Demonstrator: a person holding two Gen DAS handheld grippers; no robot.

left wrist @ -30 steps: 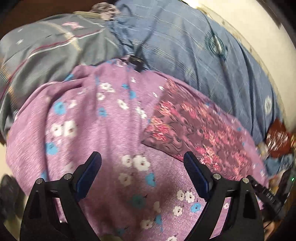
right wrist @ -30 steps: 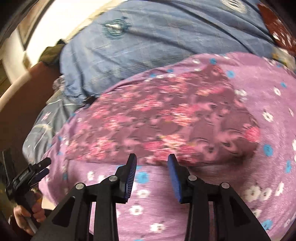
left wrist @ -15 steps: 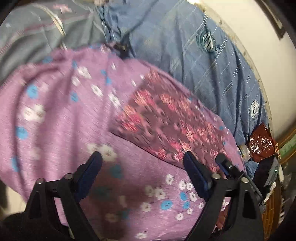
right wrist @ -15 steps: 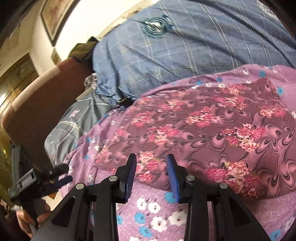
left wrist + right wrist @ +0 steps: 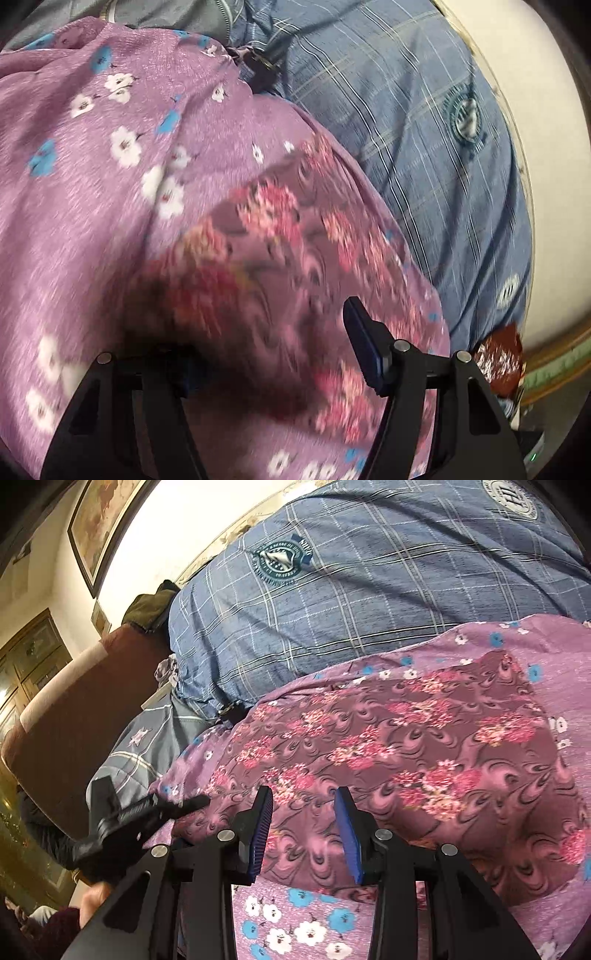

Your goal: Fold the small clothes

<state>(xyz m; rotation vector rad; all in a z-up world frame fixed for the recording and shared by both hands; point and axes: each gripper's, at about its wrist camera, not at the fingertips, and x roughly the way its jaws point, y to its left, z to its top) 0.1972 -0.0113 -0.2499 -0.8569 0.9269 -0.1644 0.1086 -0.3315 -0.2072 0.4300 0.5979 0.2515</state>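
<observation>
A maroon cloth with pink flowers [image 5: 399, 746] lies flat on a purple flowered sheet [image 5: 303, 923]; it also shows blurred in the left wrist view [image 5: 280, 258]. My left gripper [image 5: 269, 350] is open and low over the cloth's left end, its left finger hidden under or behind the fabric. In the right wrist view the left gripper [image 5: 184, 806] reaches the cloth's left corner. My right gripper [image 5: 304, 830] is open with a narrow gap, its fingertips over the cloth's near edge.
A blue checked bedcover [image 5: 369, 590] with round emblems lies behind the purple sheet [image 5: 92, 184]. A grey patterned cloth [image 5: 147, 746] lies at the left. A brown headboard [image 5: 74, 720] and a framed picture [image 5: 99, 524] stand beyond. A dark red packet [image 5: 498, 362] sits at the right.
Both grippers have moved forward and down onto the maroon cloth. The left gripper now sits at its left end, the right over its near edge.
</observation>
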